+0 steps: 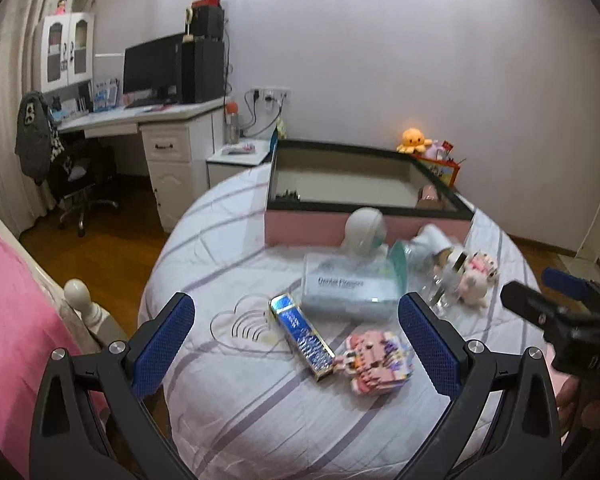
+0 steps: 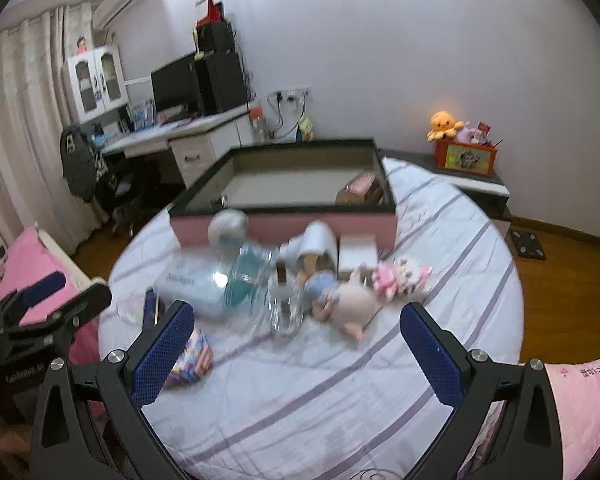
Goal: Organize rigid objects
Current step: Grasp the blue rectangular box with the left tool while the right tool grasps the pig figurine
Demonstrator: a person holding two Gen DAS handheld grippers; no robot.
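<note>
On striped bedsheet [image 1: 236,392]: blue-gold box [image 1: 302,332], flat, beside pink box [image 1: 376,360].

bedsheet [image 1: 260,400]: white, purple stripes | box [image 1: 364,232]: pink, black rim | octopus [image 1: 414,140]: orange

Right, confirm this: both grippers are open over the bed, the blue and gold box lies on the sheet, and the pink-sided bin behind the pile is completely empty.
Not quite. The pink-sided bin is not empty: the right wrist view shows a pinkish item lying in its far right corner. The rest holds: the left gripper and right gripper are both open, and the blue and gold box lies on the sheet.
</note>
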